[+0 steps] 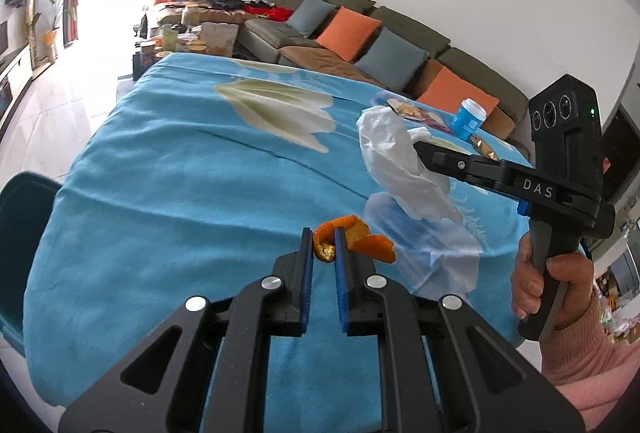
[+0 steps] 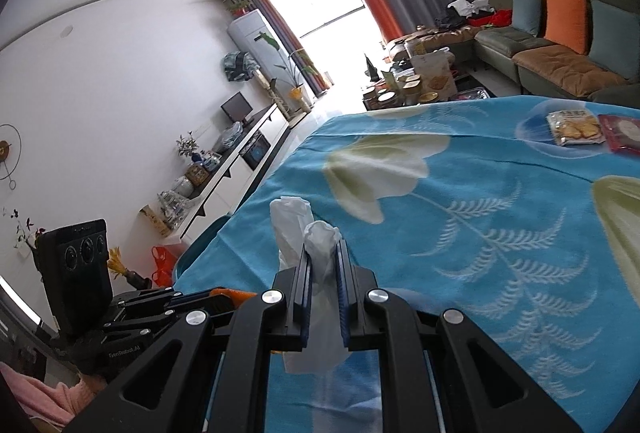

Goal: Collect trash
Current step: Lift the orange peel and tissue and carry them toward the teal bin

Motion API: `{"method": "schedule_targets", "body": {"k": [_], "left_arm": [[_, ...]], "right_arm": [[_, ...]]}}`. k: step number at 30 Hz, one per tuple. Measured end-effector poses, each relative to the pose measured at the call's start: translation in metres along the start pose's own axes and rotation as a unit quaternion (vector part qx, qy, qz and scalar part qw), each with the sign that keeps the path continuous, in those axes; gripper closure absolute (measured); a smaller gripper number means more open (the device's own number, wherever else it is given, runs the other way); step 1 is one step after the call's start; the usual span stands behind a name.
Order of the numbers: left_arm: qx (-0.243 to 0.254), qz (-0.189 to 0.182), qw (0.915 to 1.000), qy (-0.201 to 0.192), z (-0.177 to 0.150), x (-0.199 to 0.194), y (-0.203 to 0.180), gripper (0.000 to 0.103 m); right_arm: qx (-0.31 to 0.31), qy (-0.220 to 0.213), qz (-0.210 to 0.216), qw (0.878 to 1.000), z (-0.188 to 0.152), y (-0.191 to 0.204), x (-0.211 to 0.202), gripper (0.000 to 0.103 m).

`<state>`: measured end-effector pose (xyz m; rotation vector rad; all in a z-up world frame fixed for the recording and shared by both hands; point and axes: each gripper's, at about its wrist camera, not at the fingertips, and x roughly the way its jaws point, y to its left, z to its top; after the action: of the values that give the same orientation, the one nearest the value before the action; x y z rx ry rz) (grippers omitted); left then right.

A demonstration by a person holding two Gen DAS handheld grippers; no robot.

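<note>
Orange peel (image 1: pixel 352 239): pinched at one curled end between the blue pads of the left gripper (image 1: pixel 323 245), lifted clear of the blue blanket (image 1: pixel 160 173); rest of the strip curling out to the right of the pads, long axis roughly crosswise to the fingers.
Tissue (image 1: pixel 394 161): clamped in the right gripper (image 1: pixel 420 147), off the blanket, up and right of the peel; long axis running down toward the blanket, loose tail lowest.
Tissue, right wrist view (image 2: pixel 316 245): crumpled top poking past the fingertips, remainder trailing back between the narrowly set fingers of the right gripper (image 2: pixel 324 261).
Nearer hand: left for the peel, right for the tissue; both full.
Teal edge (image 1: pixel 20 201): left of the peel, beyond the blanket's edge; possibly a bin, too little shown to tell.
Left on the blanket: snack packet (image 2: pixel 576 127), blue cup (image 1: pixel 468 117), well beyond the peel.
</note>
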<state>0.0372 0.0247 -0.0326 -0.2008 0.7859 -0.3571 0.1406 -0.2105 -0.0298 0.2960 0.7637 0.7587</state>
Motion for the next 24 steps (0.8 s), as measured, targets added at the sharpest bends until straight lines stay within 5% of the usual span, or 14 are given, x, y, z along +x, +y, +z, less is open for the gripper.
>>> {"method": "schedule_targets", "body": {"k": [24], "left_arm": [[-0.042,0.046,0.9975,-0.032,-0.015,-0.046,0.046,0.092]], "right_arm": [[-0.028,0.033,0.038,0.998,-0.008,0.043,0.037,0.093]]}}
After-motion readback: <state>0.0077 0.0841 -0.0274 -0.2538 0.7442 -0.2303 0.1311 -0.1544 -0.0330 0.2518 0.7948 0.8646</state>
